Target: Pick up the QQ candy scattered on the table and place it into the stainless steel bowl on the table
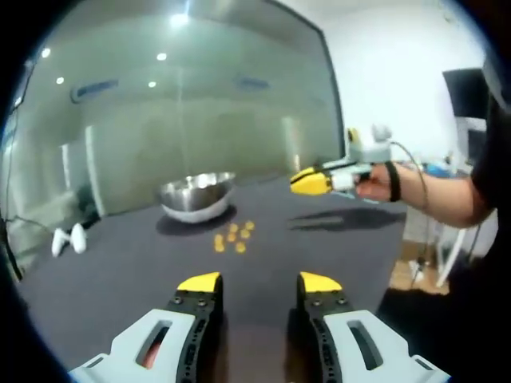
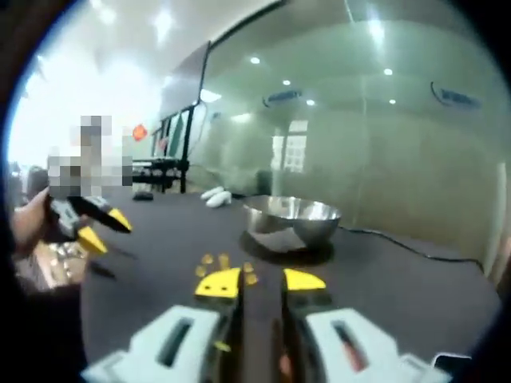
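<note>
We see the candies (image 1: pixel 232 238) lying loose in a small cluster on the dark bench (image 1: pixel 120 271), just in front of the steel bowl (image 1: pixel 196 195). No writing on them can be read; blue lettering on the glass wall (image 1: pixel 160 120) is too blurred. Our left tongs (image 1: pixel 259 282) hang released above the bench. Our right tongs (image 2: pixel 260 281) are likewise parted, partly hiding the candies.

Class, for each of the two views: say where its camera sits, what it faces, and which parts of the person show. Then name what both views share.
Left gripper view: rides on the left tongs, facing the candies, bowl, right tongs and hand.
Right gripper view: rides on the right tongs, facing the bowl, with the left tongs and hand alongside.
Shared: dark table, bowl, candies.
</note>
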`<state>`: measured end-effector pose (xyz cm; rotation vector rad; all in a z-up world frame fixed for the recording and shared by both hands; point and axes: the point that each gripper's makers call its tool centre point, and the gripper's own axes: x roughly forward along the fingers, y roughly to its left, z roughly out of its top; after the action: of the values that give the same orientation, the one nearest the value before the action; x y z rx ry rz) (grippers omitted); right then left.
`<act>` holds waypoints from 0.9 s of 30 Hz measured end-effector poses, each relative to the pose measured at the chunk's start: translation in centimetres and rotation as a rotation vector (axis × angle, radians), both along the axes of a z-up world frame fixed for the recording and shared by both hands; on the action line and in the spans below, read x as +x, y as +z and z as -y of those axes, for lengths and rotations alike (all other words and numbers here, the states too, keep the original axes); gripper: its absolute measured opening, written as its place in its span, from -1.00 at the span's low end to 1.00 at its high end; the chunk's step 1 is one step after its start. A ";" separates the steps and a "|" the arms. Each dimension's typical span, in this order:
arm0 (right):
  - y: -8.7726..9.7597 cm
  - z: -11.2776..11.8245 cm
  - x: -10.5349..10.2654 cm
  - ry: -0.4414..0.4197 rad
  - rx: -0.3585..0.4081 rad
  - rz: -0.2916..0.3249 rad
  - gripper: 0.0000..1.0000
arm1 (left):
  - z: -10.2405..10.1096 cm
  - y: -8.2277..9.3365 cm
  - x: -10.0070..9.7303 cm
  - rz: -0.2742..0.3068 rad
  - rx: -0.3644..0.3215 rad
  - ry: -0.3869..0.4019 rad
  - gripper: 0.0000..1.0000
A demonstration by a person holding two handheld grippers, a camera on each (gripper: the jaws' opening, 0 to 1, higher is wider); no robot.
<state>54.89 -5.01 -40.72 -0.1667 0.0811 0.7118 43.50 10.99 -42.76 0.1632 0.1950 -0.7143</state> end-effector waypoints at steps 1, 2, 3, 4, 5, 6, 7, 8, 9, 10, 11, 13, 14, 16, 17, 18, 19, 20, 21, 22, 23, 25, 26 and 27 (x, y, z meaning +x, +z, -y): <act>-0.1 0.0 0.1 -0.001 -0.001 -0.002 -0.61 | 0.1 0.2 0.0 0.004 0.000 -0.002 -0.23; -0.1 0.0 0.3 -0.004 -0.003 -0.004 -0.61 | 0.1 0.3 0.0 0.006 0.000 -0.004 -0.23; -0.2 -0.2 0.2 -0.005 -0.004 -0.005 -0.61 | 0.2 0.5 0.0 0.009 0.001 -0.009 -0.23; -0.4 -0.3 0.4 -0.004 -0.002 -0.009 -0.61 | 0.2 0.6 0.0 0.014 0.002 -0.010 -0.23; -0.6 -0.4 0.4 -0.005 -0.006 -0.015 -0.61 | 0.2 0.7 0.0 0.017 0.001 -0.011 -0.23; -0.9 -0.5 0.5 -0.005 -0.012 -0.020 -0.61 | 0.1 0.8 0.1 0.018 0.001 -0.010 -0.23; -1.0 -0.5 0.7 -0.004 -0.012 -0.023 -0.61 | 0.1 0.7 0.1 0.019 0.006 -0.008 -0.23; -1.2 -0.7 0.8 -0.001 -0.012 -0.029 -0.61 | -0.1 0.6 0.2 0.018 0.013 -0.006 -0.23; -1.3 -0.8 0.9 0.000 -0.014 -0.031 -0.61 | -0.2 0.5 0.2 0.019 0.019 -0.004 -0.23; -1.5 -0.9 1.0 0.000 -0.019 -0.034 -0.61 | -0.2 0.5 0.2 0.017 0.021 -0.002 -0.23; -1.6 -0.8 1.2 0.001 -0.019 -0.038 -0.61 | -0.3 0.4 0.2 0.013 0.021 -0.001 -0.23; -1.9 -1.0 1.5 0.011 -0.003 -0.059 -0.61 | -0.4 0.4 0.1 0.013 0.020 -0.003 -0.23; -2.2 -1.1 1.8 0.014 -0.002 -0.064 -0.61 | -0.4 0.4 0.1 0.013 0.021 -0.002 -0.23; -2.5 -1.7 1.9 0.041 -0.005 -0.075 -0.62 | -0.5 0.4 0.1 0.013 0.021 -0.001 -0.23; -2.7 -2.0 2.1 0.047 -0.011 -0.081 -0.62 | -0.5 0.5 0.1 0.014 0.019 0.000 -0.23; -3.0 -2.3 2.4 0.049 -0.023 -0.084 -0.62 | -0.5 0.5 0.1 0.014 0.018 -0.001 -0.23; -3.2 -2.6 2.6 0.054 -0.036 -0.085 -0.62 | -0.5 0.5 0.1 0.013 0.017 -0.003 -0.23; -3.4 -2.9 2.9 0.059 -0.043 -0.090 -0.62 | -0.4 0.4 0.1 0.013 0.020 -0.005 -0.23; -3.8 -3.2 3.4 0.066 -0.053 -0.103 -0.62 | -0.4 0.4 0.0 0.013 0.024 -0.007 -0.23; -3.9 -3.4 3.6 0.068 -0.057 -0.108 -0.62 | -0.4 0.4 0.0 0.013 0.027 -0.007 -0.23; -4.1 -3.8 3.8 0.072 -0.062 -0.112 -0.62 | -0.4 0.3 0.0 0.013 0.029 -0.006 -0.23; -4.8 -4.4 4.5 0.078 -0.073 -0.125 -0.62 | -0.5 0.3 -0.1 0.012 0.024 -0.004 -0.23; -5.1 -4.8 4.8 0.092 -0.074 -0.123 -0.62 | -0.5 0.3 -0.1 0.012 0.022 -0.002 -0.23; -5.4 -5.2 5.1 0.101 -0.076 -0.125 -0.61 | -0.5 0.3 -0.1 0.011 0.022 -0.002 -0.23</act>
<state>59.96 0.15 -46.10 -0.2003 0.2210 0.8199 43.38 11.51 -42.43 0.1882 0.1922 -0.7130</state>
